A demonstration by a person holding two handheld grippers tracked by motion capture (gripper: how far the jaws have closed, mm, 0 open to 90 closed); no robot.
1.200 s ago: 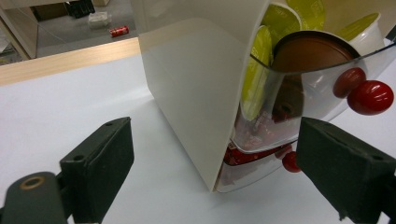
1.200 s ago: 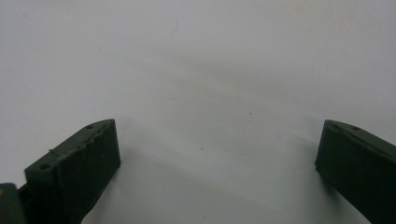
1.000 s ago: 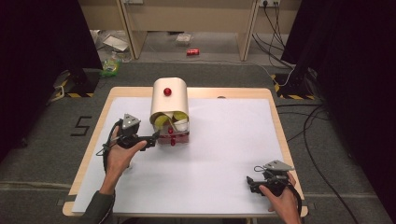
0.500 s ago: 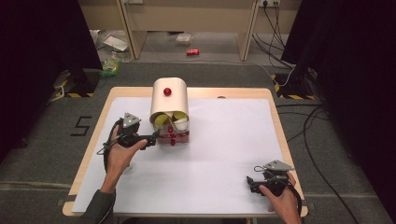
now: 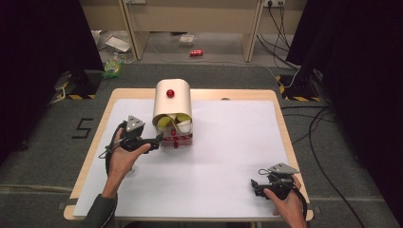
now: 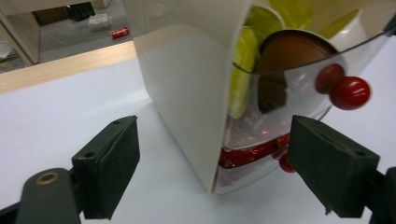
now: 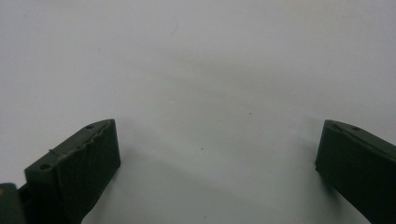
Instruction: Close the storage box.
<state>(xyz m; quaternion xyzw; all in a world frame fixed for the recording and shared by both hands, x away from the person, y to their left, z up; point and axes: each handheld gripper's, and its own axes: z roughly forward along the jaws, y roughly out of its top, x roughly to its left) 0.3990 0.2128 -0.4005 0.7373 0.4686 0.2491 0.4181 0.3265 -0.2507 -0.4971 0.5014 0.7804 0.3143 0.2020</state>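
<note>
A cream, round-topped box [image 5: 172,102] with a red knob [image 5: 170,93] on top stands at the back left of the white table cover [image 5: 228,142]. Its clear front door [image 6: 289,107] carries a red knob [image 6: 350,92]. Behind the door are yellow-green dishes [image 6: 243,70] and a brown disc [image 6: 292,49]. My left gripper [image 5: 159,139] sits at the box's front left corner. In the left gripper view the left gripper [image 6: 217,154] is open, its jaws have just been closing a little, and the corner stands between them untouched. My right gripper [image 5: 255,186] rests at the front right; the right gripper [image 7: 217,149] is open over bare cover.
The wooden table edge [image 5: 90,152] frames the white cover. A red can [image 5: 196,52] lies on the floor beyond the table, near wooden furniture legs [image 5: 249,33]. Cables [image 5: 313,118] trail on the floor at the right.
</note>
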